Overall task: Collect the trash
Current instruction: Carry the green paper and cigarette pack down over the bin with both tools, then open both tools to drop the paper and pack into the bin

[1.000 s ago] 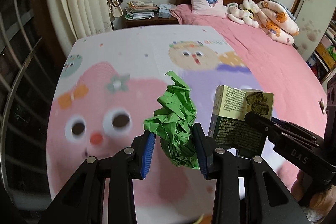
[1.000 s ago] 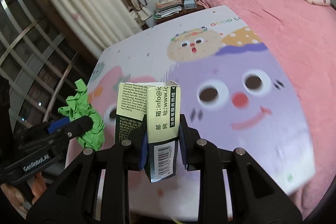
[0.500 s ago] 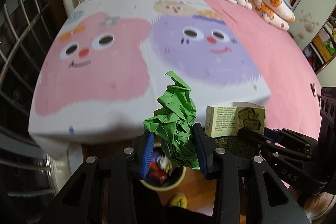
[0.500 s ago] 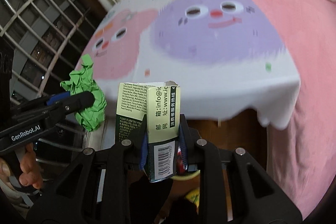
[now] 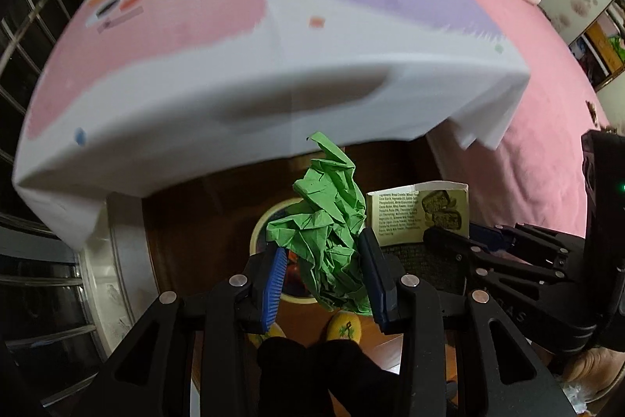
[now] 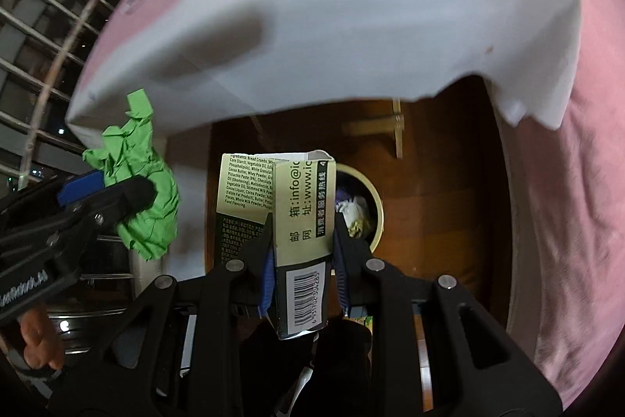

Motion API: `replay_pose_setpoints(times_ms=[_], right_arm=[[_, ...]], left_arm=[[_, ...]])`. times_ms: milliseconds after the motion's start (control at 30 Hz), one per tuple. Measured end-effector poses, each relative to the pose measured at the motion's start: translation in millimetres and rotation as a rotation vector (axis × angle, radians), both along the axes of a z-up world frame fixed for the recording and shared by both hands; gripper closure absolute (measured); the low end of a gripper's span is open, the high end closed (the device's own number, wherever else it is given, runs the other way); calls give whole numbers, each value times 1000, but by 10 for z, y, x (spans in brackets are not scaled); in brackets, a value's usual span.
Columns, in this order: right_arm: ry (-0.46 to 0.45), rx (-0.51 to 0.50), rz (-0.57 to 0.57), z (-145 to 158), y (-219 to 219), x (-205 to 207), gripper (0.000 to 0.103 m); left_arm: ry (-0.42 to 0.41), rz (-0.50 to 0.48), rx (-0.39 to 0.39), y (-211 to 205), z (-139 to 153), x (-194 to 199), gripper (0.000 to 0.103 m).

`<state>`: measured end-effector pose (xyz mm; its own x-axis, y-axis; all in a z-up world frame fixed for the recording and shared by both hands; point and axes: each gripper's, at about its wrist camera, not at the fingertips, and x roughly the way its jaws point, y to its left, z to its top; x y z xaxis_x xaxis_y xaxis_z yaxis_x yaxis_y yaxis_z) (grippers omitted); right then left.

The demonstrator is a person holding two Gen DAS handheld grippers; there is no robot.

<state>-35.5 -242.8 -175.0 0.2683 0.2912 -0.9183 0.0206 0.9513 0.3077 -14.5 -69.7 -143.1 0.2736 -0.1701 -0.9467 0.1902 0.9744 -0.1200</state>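
Observation:
My left gripper (image 5: 326, 280) is shut on a crumpled green paper ball (image 5: 328, 221), which also shows at the left of the right wrist view (image 6: 144, 190). My right gripper (image 6: 300, 260) is shut on an empty pale green food carton (image 6: 300, 217) with a barcode; the same carton (image 5: 420, 212) sits right of the paper ball in the left wrist view. Both grippers point steeply down above a round cream trash bin (image 5: 269, 221) on the floor. Its rim (image 6: 377, 202) peeks out behind the carton, and trash lies inside it.
The bed's foot, draped with a cartoon sheet (image 5: 273, 85), hangs over the dark wooden floor (image 6: 441, 182). A pink bedspread (image 6: 566, 182) falls at the right. A window grille (image 6: 43, 26) and metal rails stand at the left. Yellow slippers (image 5: 343, 325) are below the bin.
Both grippers have swung back off the bed and tipped downward, still holding the paper ball and the carton. The bed has receded and the trash bin on the floor has come into view.

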Motion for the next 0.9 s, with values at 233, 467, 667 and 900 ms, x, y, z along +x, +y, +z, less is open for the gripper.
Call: replay_pose_setpoints(times_ms=[233,467,667,900], right_arm=[[83,-35,-16,-936,91,-13,81],[133,2,-21,-1640,213,68,80],[139,-6,-32,-1845,307,305,49],[144,-8,-53,-1732,288,380,47]], left_arm=[[73,-2,10,117,-862,10,65],[100,7,40,190,-1548,105,46],[112,39,58,253,-1800,252,17],[103,56,67,323,-1722,383,17]])
